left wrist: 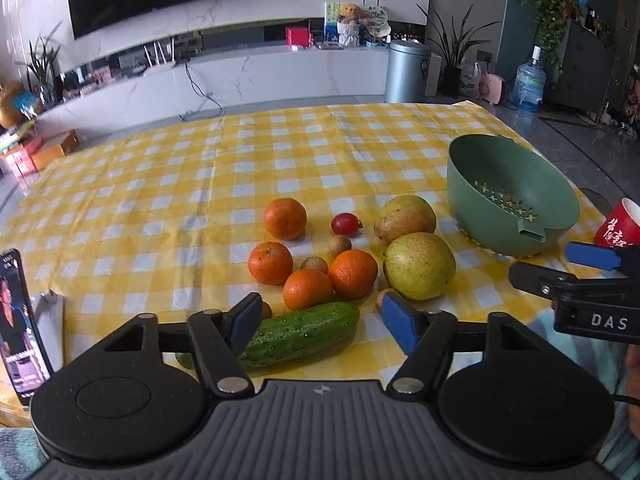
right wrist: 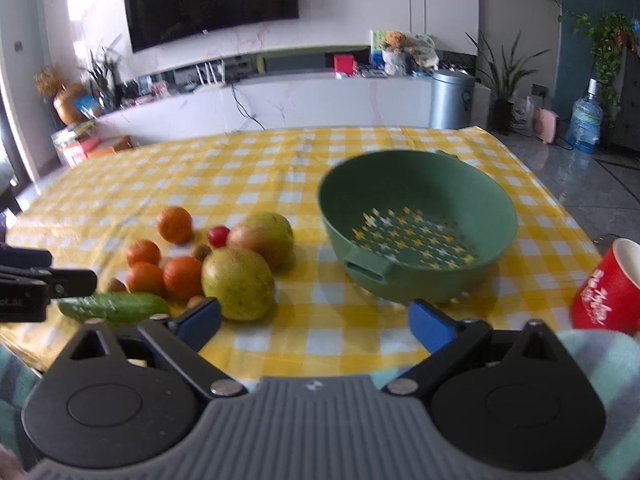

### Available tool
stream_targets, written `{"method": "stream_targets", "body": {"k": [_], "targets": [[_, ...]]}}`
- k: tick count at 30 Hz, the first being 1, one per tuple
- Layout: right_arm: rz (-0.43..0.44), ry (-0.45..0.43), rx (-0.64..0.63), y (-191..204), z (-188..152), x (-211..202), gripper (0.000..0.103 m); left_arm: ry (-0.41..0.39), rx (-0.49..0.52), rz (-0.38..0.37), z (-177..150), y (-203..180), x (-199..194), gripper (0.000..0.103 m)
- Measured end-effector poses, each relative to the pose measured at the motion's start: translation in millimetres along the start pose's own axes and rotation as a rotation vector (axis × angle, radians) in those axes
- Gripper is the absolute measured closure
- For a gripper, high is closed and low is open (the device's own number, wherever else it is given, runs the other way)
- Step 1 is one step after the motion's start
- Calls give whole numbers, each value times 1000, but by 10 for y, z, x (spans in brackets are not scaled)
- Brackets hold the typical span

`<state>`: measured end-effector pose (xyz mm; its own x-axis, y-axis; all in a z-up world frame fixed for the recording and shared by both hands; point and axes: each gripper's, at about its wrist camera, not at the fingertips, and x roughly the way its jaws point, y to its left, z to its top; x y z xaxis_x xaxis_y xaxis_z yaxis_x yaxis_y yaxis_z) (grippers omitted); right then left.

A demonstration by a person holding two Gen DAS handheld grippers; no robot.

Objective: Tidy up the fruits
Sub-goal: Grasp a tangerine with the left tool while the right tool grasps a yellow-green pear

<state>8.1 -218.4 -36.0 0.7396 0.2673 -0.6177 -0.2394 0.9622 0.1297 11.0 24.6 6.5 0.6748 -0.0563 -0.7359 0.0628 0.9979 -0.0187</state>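
Note:
Fruit lies in a cluster on the yellow checked tablecloth [left wrist: 240, 168]: several oranges [left wrist: 285, 218], two yellow-green pears [left wrist: 419, 266], a small red fruit [left wrist: 346, 224] and small brown round fruits [left wrist: 340, 245]. A cucumber [left wrist: 304, 334] lies nearest me. My left gripper [left wrist: 322, 322] stands open above it, its left pad overlapping the cucumber's end. The green colander [right wrist: 400, 280] sits empty at the right. In front of it my right gripper [right wrist: 316, 322] is open over bare cloth, with the nearer pear [right wrist: 238, 284] just beyond its left finger.
A red paper cup [right wrist: 604, 292] stands at the table's right edge beside the colander. A lit phone [left wrist: 16, 320] leans at the near left, with white paper next to it. The far half of the cloth holds nothing. A person's striped sleeve shows below both grippers.

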Motion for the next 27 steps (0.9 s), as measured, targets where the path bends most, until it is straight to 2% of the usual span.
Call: {"method": "stream_targets", "body": {"k": [3,6,9,17,24,27], "targets": [[29,-1,-6,84,32,103,24,30,-39,-43,13,62,84,33],[62,11,-20,177,66,235,32,44,-34,-50,26,75,184,33],[106,48,5,211,100,386,35,66,-33,-58,60,116,317,33],[168,99,99,225,132,741,36,130,-92,-72,157,362,774,39],[182,144,165,180,121,945,36,145,-108,-102,96,402,970,39],[193,154,186,159,113,994,36,122,-130,-116,101,449,993,39]]}}
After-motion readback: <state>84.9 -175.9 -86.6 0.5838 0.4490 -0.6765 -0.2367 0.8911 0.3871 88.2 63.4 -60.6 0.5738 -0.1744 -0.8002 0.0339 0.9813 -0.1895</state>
